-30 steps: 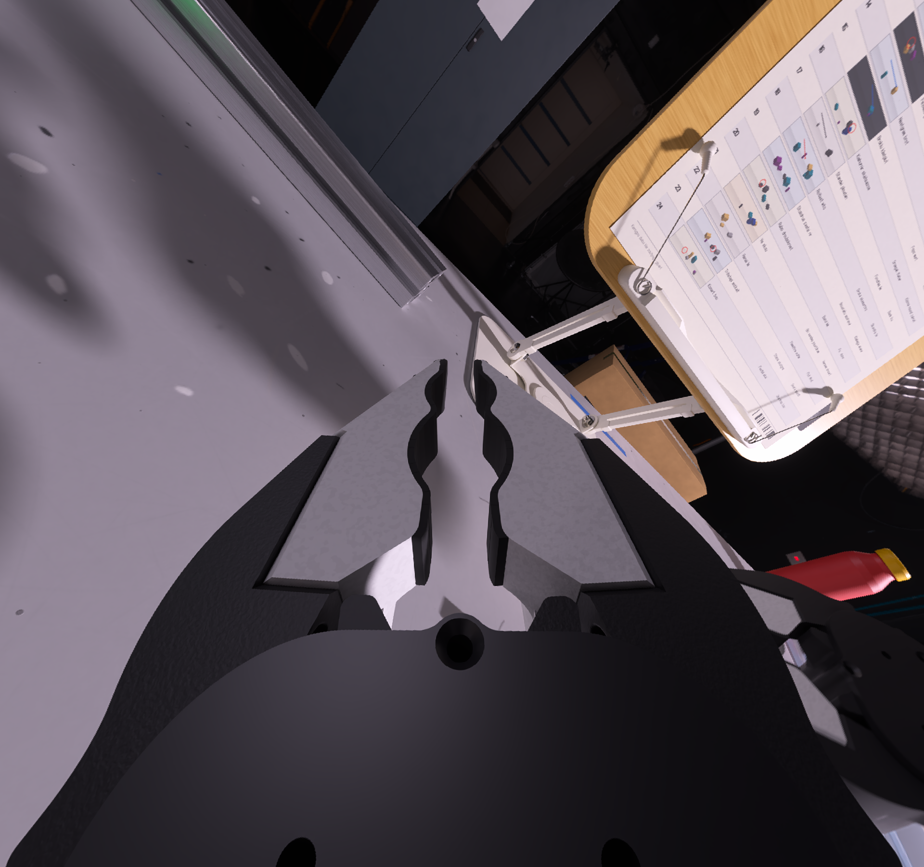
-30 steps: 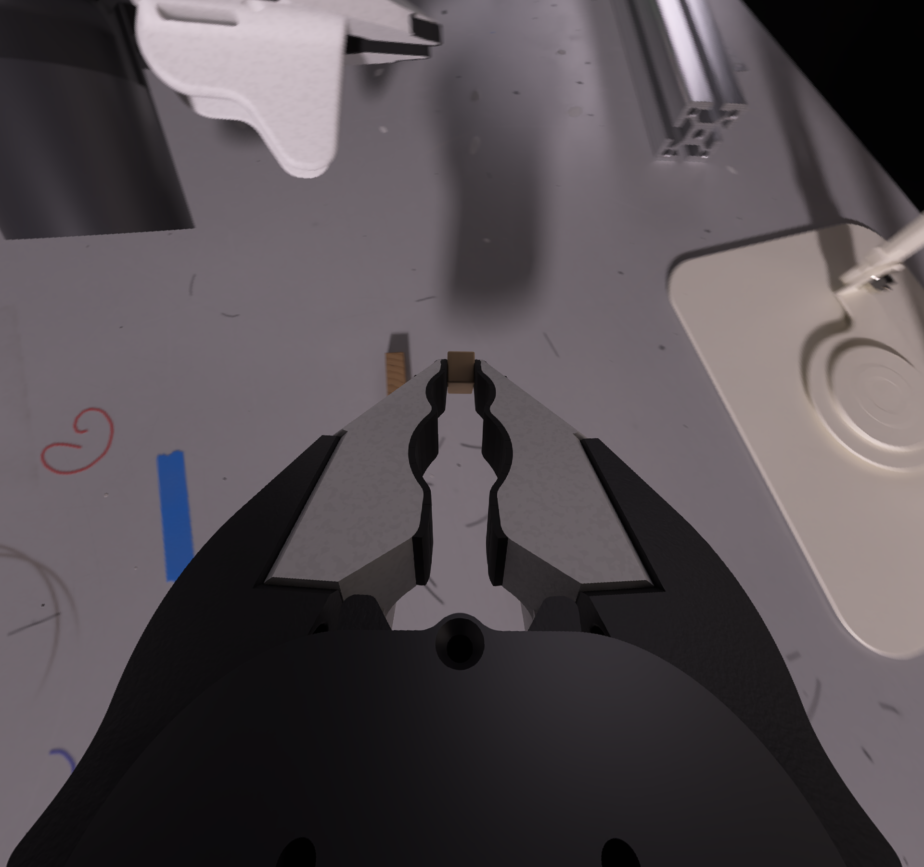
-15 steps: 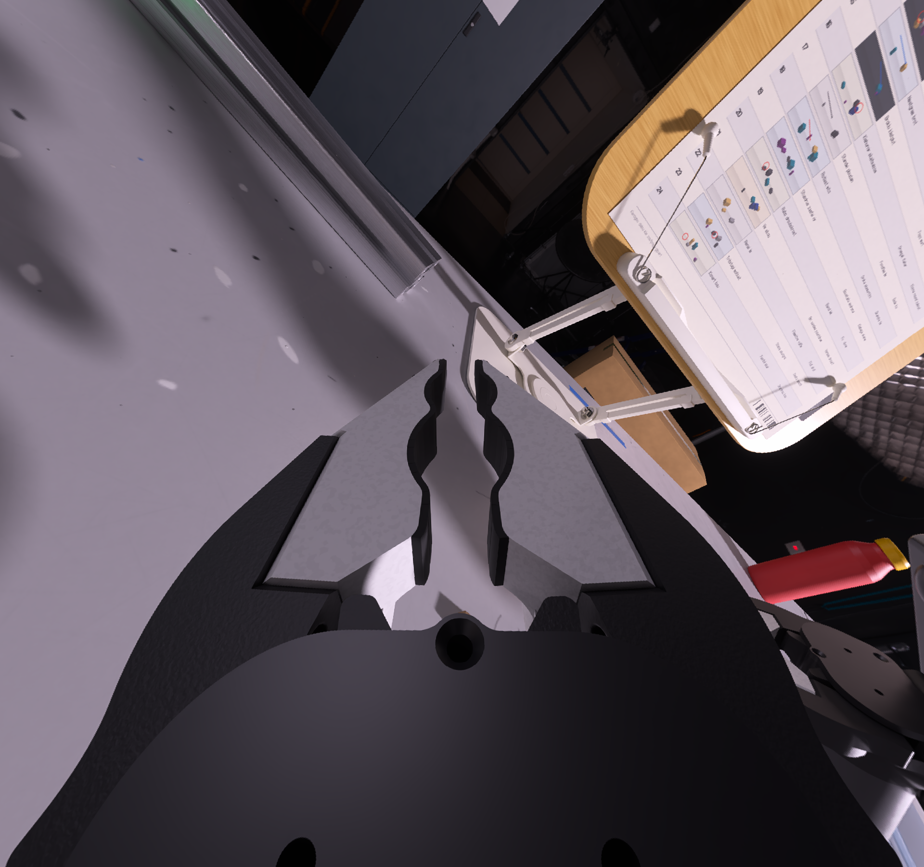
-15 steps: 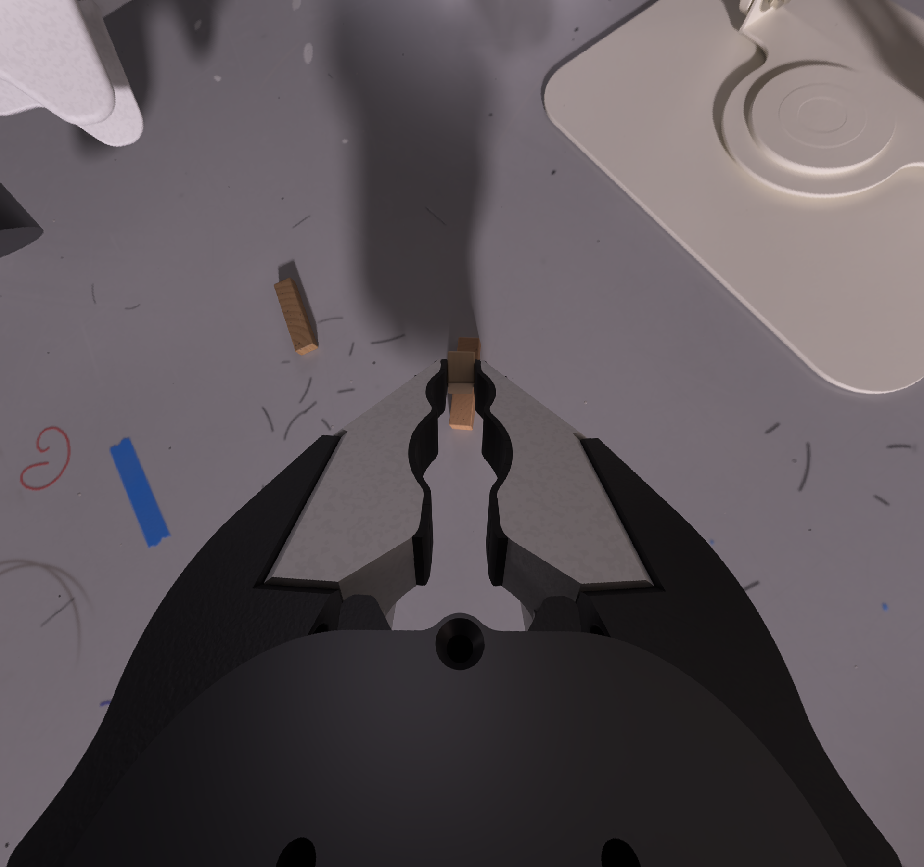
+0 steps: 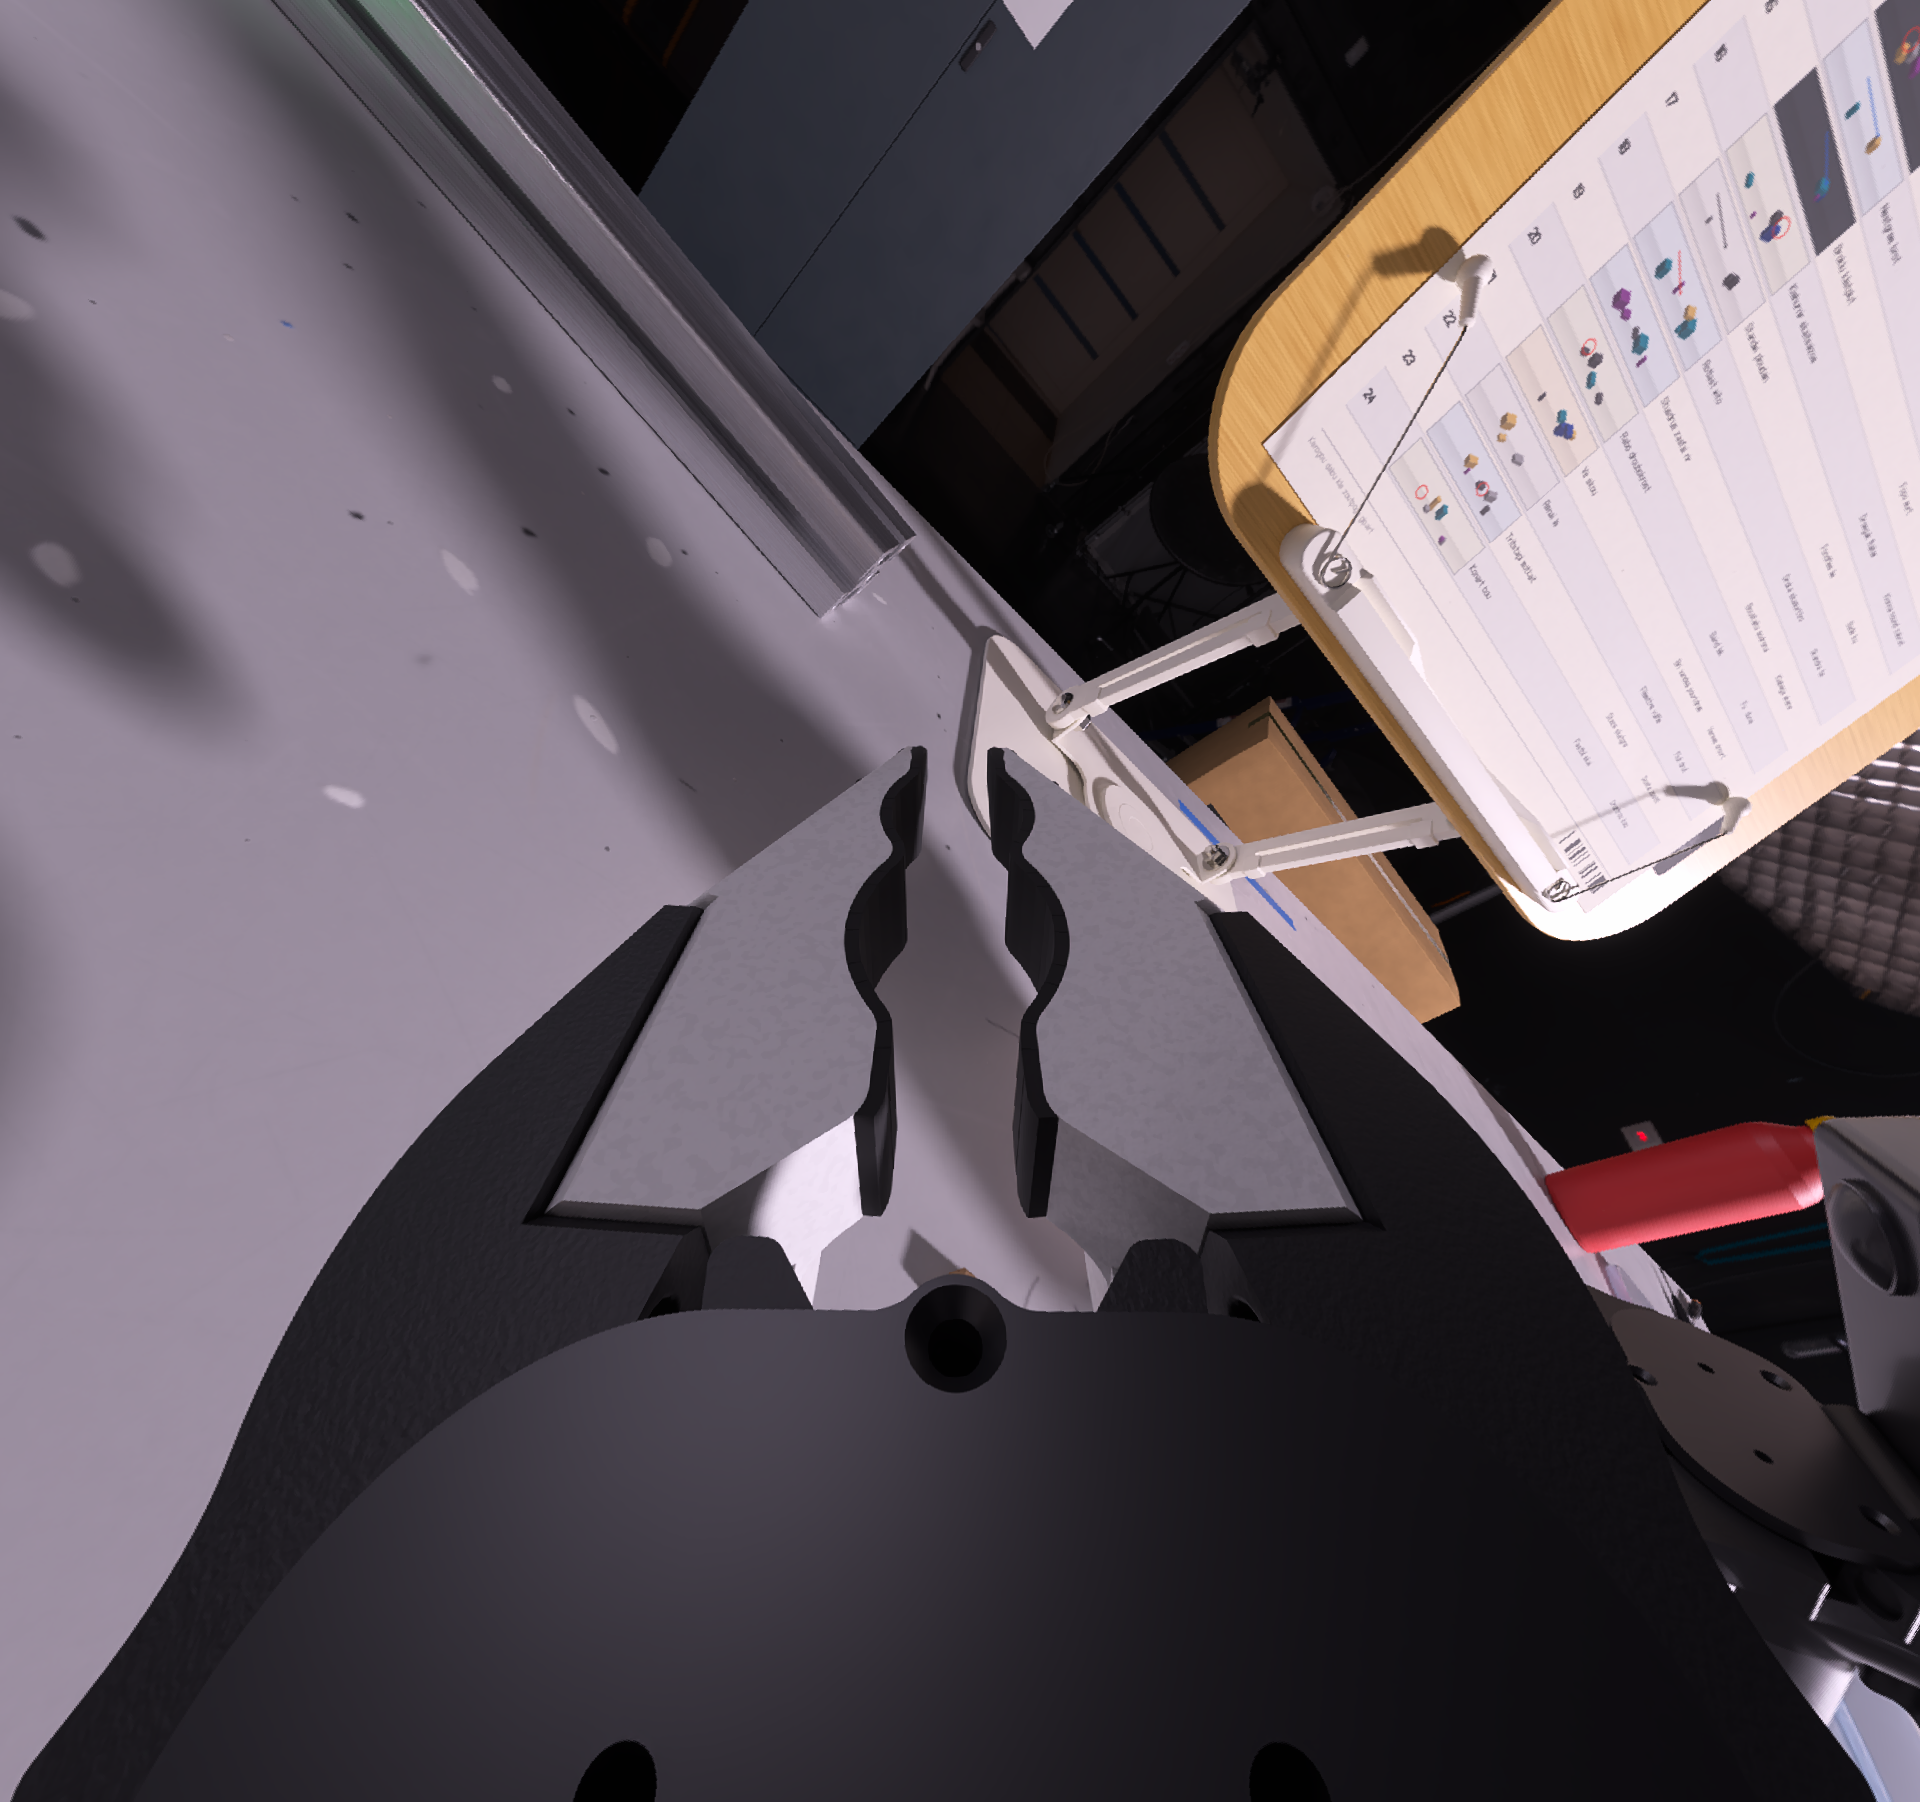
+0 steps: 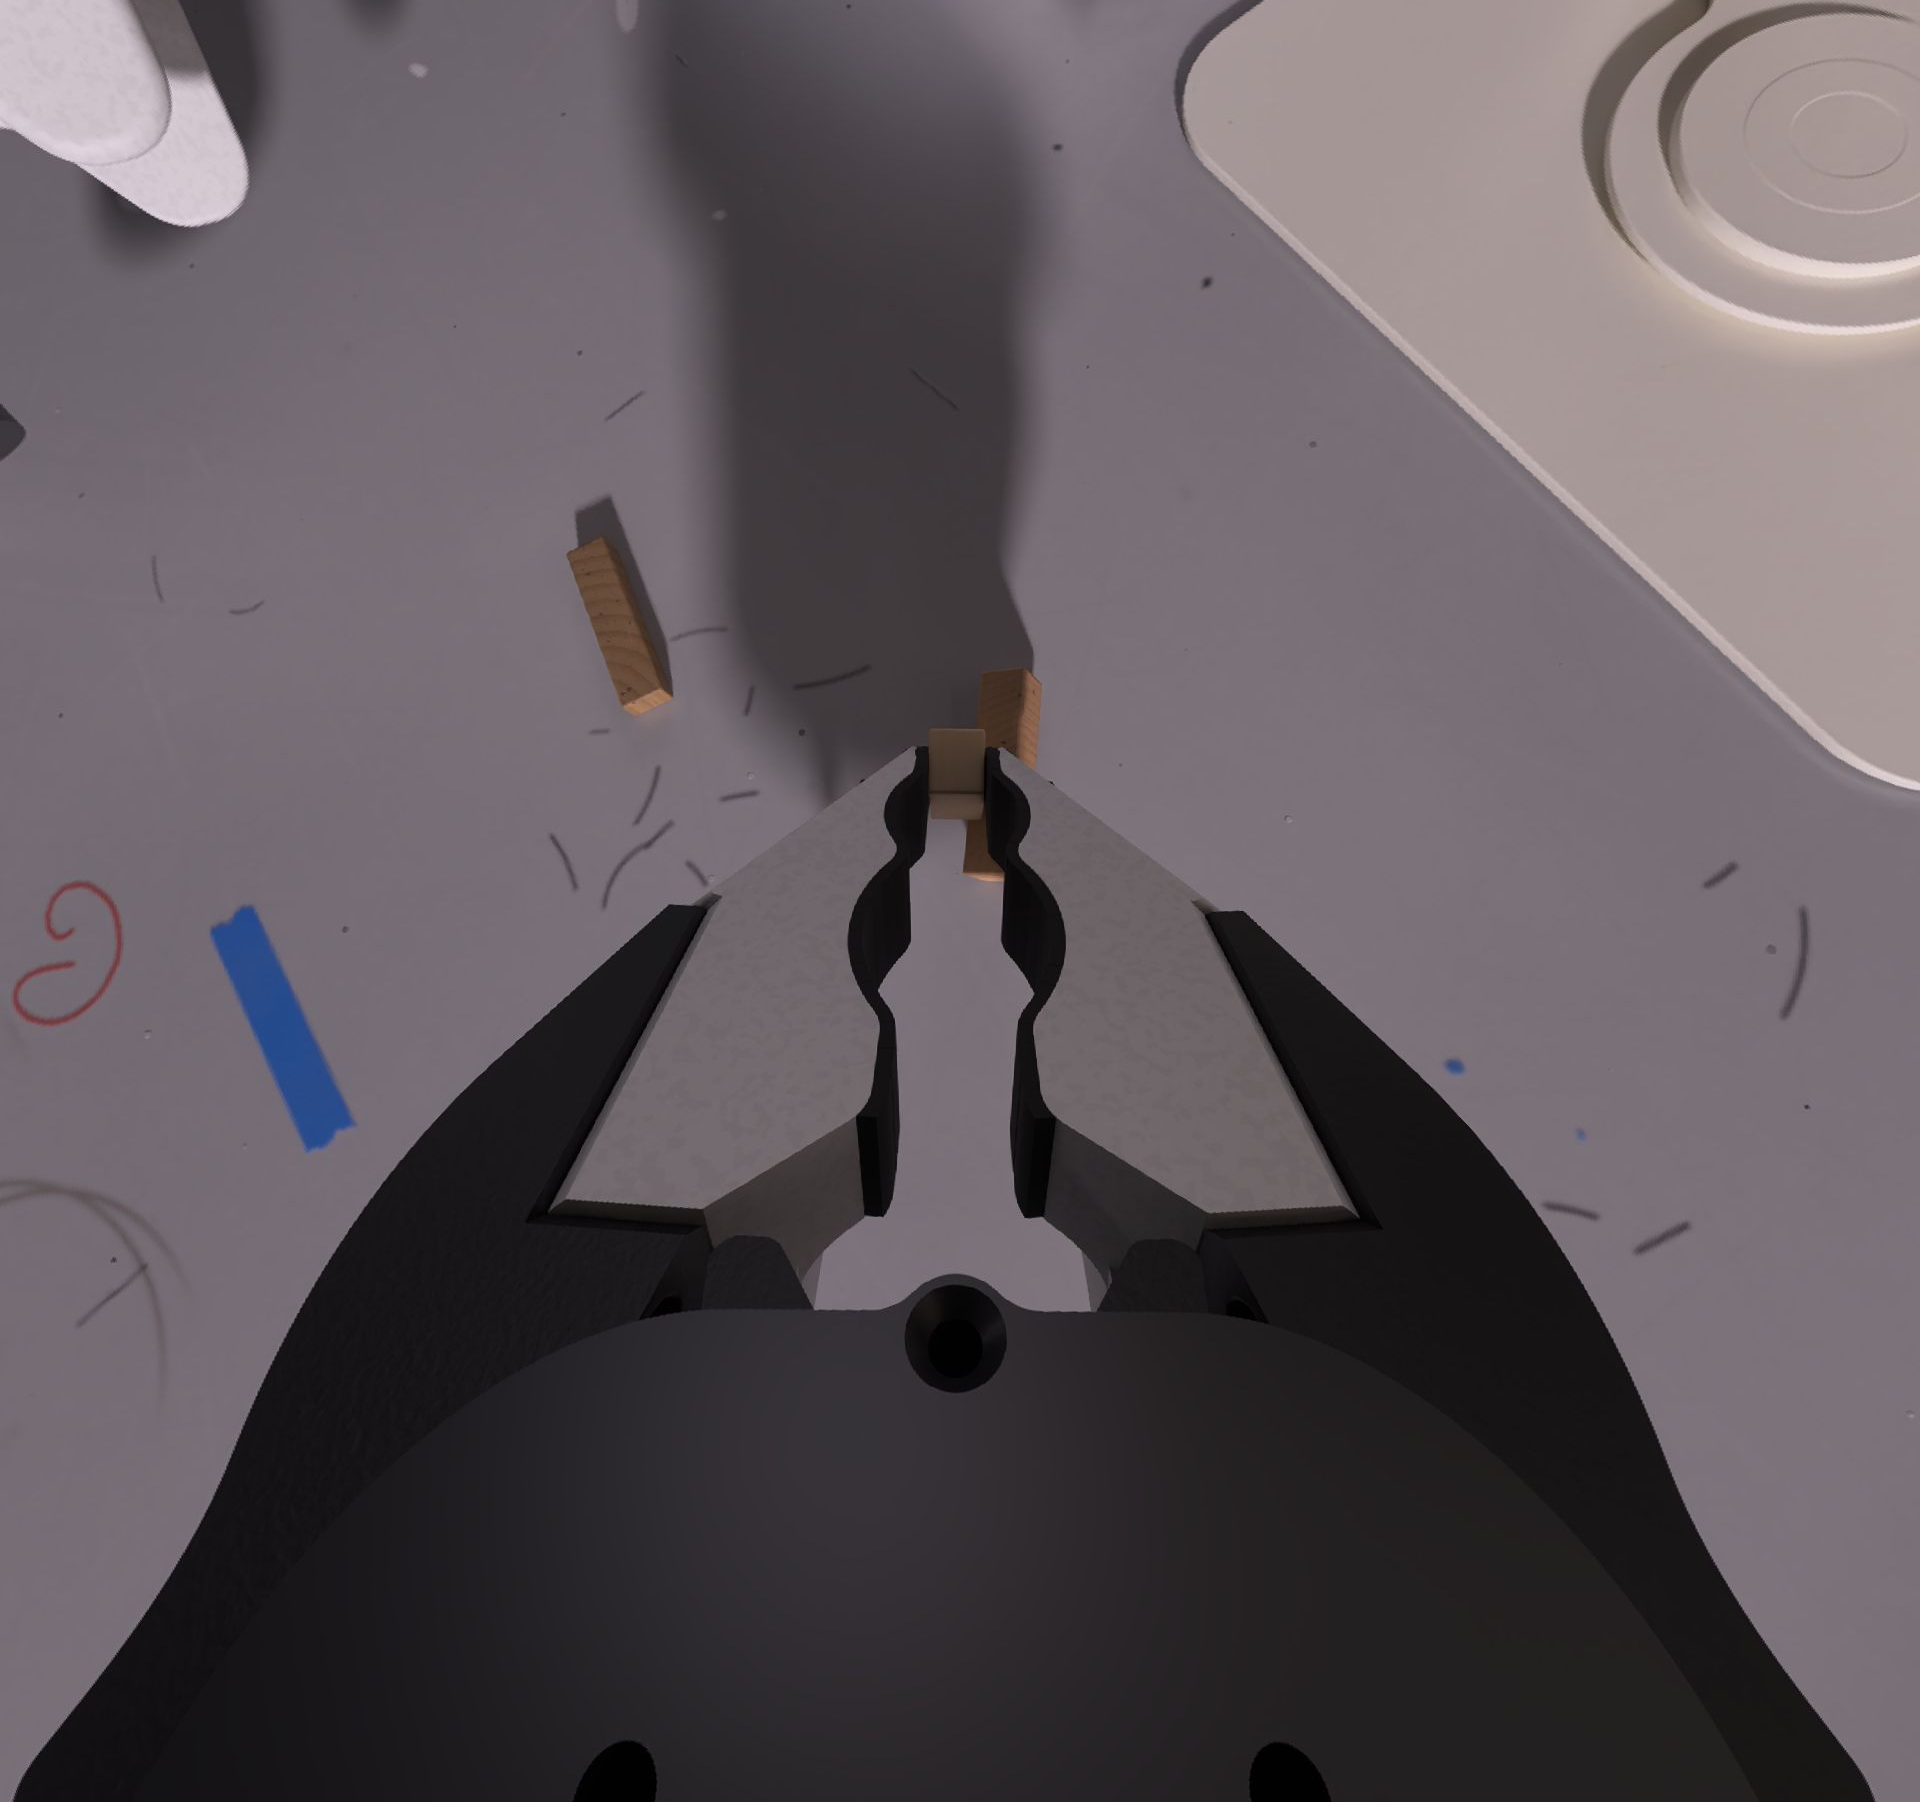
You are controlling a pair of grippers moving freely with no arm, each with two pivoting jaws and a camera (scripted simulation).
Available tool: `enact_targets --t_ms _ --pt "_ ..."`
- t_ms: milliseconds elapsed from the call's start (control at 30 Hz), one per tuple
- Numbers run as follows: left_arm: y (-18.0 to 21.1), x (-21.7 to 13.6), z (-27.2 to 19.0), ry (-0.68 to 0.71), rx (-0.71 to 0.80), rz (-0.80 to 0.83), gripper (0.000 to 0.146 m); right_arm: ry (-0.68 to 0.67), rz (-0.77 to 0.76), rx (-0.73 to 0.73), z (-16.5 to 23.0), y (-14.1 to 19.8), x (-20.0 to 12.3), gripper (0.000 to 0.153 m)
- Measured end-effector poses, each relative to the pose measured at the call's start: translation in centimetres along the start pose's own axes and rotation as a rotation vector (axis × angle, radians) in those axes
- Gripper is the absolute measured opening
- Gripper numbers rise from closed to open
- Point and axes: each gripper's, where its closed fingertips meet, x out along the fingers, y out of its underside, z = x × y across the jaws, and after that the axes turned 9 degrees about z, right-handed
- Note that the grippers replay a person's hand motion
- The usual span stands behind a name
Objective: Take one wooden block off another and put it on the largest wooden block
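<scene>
Grey and scuffed, the bench (image 6: 1351, 817) spreads under my right claw (image 6: 956, 765), marked with pencil-like scratches, a strip of blue tape (image 6: 281, 1025) and a red scribble (image 6: 68, 952) off to the left. My right claw is pinched on a small pale wooden block (image 6: 956, 760), held at the very tips above the surface. Just beyond and below it lies a second wooden block (image 6: 1008, 713), partly hidden by my right finger. A longer wooden block (image 6: 620, 625) lies flat by itself, up and to the left, well apart from the other two. A cream stand base (image 6: 1558, 298) fills the upper right corner.

My left claw (image 5: 951, 765) hangs over bare bench near its edge, its jaws a narrow gap apart with nothing between them. Ahead of it are an aluminium rail (image 5: 623, 298), a clipboard (image 5: 1403, 318) on white arms, and a red bottle (image 5: 1683, 1181) at right.
</scene>
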Motion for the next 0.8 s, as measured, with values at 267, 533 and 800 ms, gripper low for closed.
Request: enact_targets --t_ms 267,533,800 --pt "0.1 0.1 -0.2 0.004 0.005 0.005 0.012 0.02 -0.031 0.036 -0.6 -0.3 0.0 0.01" --pt "0.2 0.1 -0.2 0.007 0.007 0.011 0.013 0.046 -0.038 0.068 -1.0 -0.4 0.1 0.01" --pt "0.2 0.2 -0.2 0.007 0.006 0.011 0.013 0.012 -0.094 0.032 -0.2 -1.3 -1.2 0.04"
